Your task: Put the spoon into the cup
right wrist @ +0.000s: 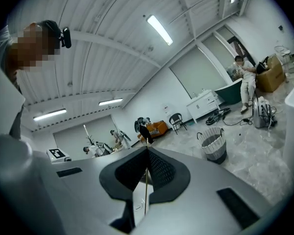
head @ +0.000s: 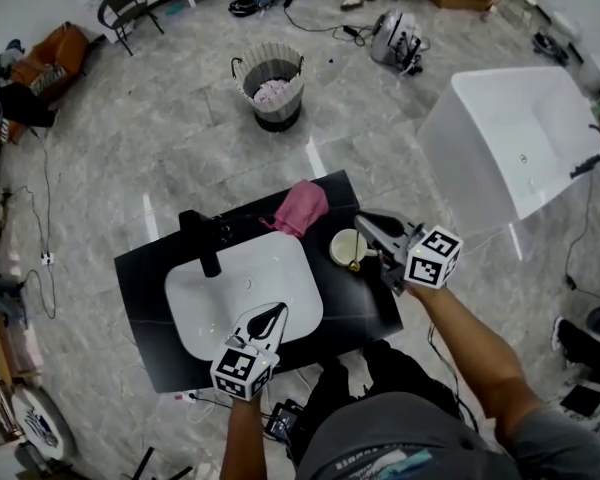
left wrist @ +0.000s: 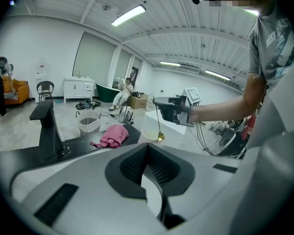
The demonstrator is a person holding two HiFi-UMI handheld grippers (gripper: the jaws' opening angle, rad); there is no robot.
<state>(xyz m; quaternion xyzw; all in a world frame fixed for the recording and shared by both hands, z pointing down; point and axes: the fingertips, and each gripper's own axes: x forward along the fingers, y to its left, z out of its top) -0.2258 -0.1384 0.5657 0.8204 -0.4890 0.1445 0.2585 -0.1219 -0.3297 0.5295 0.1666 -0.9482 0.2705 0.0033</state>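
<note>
A cream cup [head: 343, 246] stands on the black countertop [head: 160, 353] to the right of the white basin [head: 195, 308]. My right gripper [head: 363, 220] is shut on the thin handle of a gold spoon [head: 354, 264], which hangs bowl-down at the cup's right rim. In the left gripper view the spoon [left wrist: 159, 124] dangles from the right gripper [left wrist: 159, 102] just above the cup [left wrist: 148, 132]. The right gripper view shows the handle [right wrist: 145, 190] pinched between the jaws [right wrist: 147, 151]. My left gripper [head: 277, 311] hovers over the basin's front edge, shut and empty [left wrist: 147, 146].
A black faucet [head: 205, 243] stands at the basin's back left. A pink cloth [head: 302, 206] lies behind the cup. On the floor beyond are a waste basket [head: 272, 86] and a white bathtub [head: 510, 138]. A person sits far off across the room.
</note>
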